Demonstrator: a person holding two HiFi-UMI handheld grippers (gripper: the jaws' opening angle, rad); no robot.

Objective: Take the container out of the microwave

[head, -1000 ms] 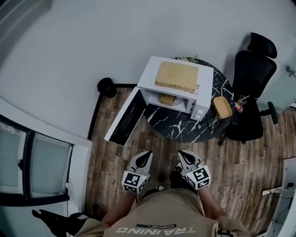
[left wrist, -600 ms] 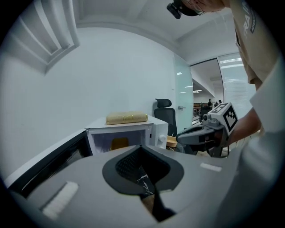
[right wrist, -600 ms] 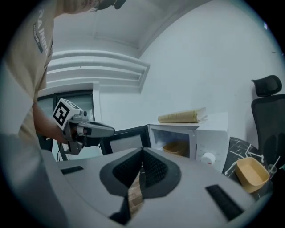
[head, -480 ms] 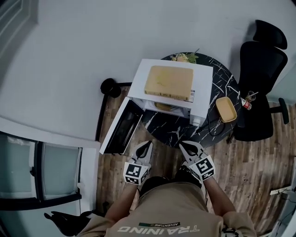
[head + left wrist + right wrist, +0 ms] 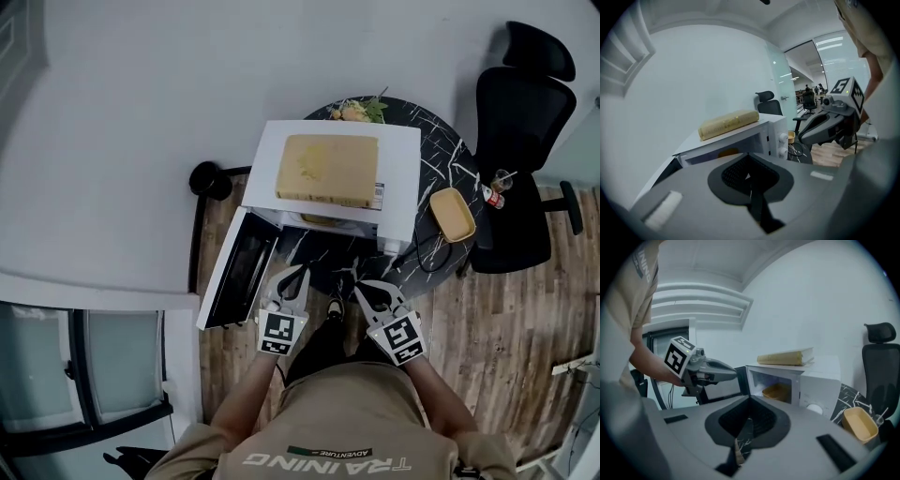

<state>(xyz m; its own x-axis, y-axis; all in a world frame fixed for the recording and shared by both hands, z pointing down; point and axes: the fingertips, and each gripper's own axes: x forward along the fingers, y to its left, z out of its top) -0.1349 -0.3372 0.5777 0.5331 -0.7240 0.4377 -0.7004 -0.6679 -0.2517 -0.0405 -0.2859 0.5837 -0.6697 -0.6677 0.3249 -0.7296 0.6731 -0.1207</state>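
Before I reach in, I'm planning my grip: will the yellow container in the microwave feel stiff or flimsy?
Probably light and a bit flexible: the container looks like a shallow, thin-walled tub. It sits low and wide inside the microwave, so tipping seems unlikely. Its smooth-looking wall may be slippery.

Yellow container (image 5: 777,391) inside open microwave (image 5: 821,379)

Container (image 5: 317,220) mostly hidden under microwave (image 5: 398,178) roof (head view); chair (image 5: 881,376) cut by right edge.
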